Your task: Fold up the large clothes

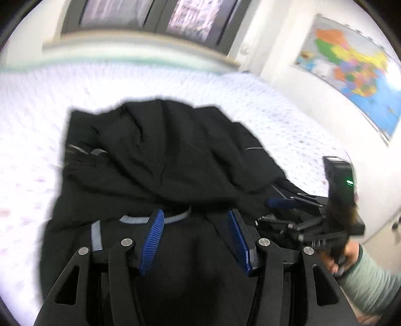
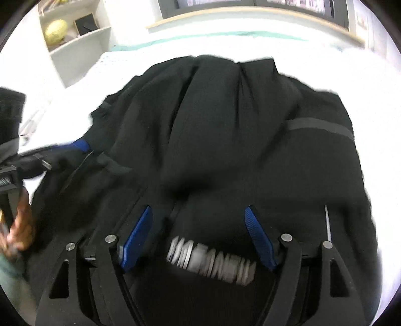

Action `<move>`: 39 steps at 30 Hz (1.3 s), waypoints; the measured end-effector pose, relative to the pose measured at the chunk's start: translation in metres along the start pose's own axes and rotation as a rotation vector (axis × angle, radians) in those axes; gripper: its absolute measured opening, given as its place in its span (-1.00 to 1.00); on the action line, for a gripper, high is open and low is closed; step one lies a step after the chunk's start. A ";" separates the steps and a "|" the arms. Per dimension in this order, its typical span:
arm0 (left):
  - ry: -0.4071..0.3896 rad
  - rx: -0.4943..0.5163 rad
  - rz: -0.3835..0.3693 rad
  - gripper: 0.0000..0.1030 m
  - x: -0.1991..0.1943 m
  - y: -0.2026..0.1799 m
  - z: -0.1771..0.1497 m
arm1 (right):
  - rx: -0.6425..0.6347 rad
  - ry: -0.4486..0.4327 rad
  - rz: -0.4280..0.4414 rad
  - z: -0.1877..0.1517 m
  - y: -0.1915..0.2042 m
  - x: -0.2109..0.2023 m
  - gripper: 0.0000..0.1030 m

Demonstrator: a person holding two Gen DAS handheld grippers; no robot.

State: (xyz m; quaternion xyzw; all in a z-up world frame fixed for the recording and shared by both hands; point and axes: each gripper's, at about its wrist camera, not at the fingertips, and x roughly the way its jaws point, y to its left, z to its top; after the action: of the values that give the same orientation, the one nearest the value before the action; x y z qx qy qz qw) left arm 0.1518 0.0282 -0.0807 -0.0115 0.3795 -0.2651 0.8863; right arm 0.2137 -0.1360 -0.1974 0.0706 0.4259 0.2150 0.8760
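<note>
Black garment (image 2: pixel 225 140) fills centre; shelf (image 2: pixel 75 37) upper left, map (image 1: pixel 351 72) upper right, bare white bedding (image 1: pixel 30 112) around. My left gripper (image 1: pixel 195 225) half-open, right gripper (image 2: pixel 198 220) wider, both empty.

Left wrist view: sits just behind the left gripper (image 1: pixel 195 238), looks forward and downward along its fingers, close over the black garment (image 1: pixel 155 155) on the white bed (image 1: pixel 30 105). Faces the window (image 1: pixel 150 15); wall map (image 1: pixel 351 72) at right. Right gripper (image 1: pixel 283 203) enters from the right edge.

Right wrist view: same mounting behind the right gripper (image 2: pixel 198 230), tilted down, close over the garment (image 2: pixel 238 125). Faces the window side too; white shelf (image 2: pixel 75 37) at upper left. Left gripper (image 2: pixel 77 146) enters from the left edge.

Shared: garment, bed (image 2: pixel 371 82), window sill; each view catches the other gripper.
</note>
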 end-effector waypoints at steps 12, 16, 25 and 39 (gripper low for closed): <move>-0.091 -0.116 0.350 0.58 -0.208 0.056 -0.070 | 0.279 -0.146 -0.110 -0.089 -0.075 -0.150 0.57; -0.048 -0.257 0.277 0.58 -0.185 0.082 -0.104 | 0.373 -0.098 -0.130 -0.108 -0.100 -0.137 0.57; -0.020 -0.366 0.214 0.58 -0.142 0.094 -0.128 | 0.377 -0.061 -0.186 -0.120 -0.107 -0.134 0.57; 0.149 -0.369 -0.022 0.57 -0.091 0.101 -0.128 | 0.379 0.013 -0.244 -0.134 -0.116 -0.128 0.57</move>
State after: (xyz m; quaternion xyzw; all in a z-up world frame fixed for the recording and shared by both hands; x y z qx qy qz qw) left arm 0.0595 0.1813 -0.1332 -0.1582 0.4861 -0.2008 0.8357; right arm 0.0764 -0.3040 -0.2251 0.1802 0.4698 0.0240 0.8639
